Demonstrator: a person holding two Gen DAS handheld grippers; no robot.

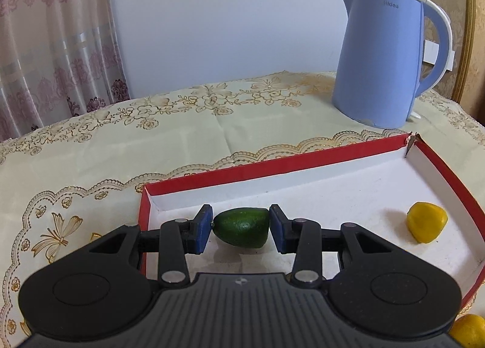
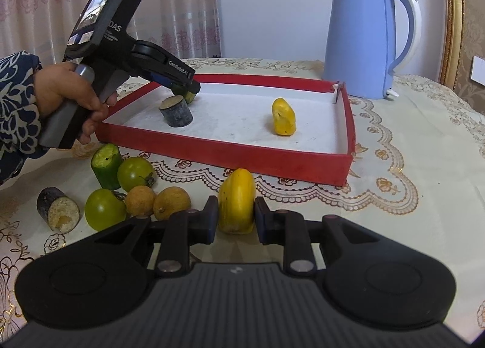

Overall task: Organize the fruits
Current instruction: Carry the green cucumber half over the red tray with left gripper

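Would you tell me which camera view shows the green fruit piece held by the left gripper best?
The left wrist view: the green fruit piece sits centred, unobstructed, between the left gripper fingers. In the right wrist view only a small part shows beneath that gripper.

Matt red cardboard tray point(image 2: 224, 155), glossy blue plastic kettle point(image 1: 379, 54) (gold-embroidered cloth tablecloth point(image 1: 182, 135) beneath)

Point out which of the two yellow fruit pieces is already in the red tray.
The yellow piece lying free on the white floor of the red tray. The other yellow piece is outside, clamped in the right hand-held gripper over the tablecloth.
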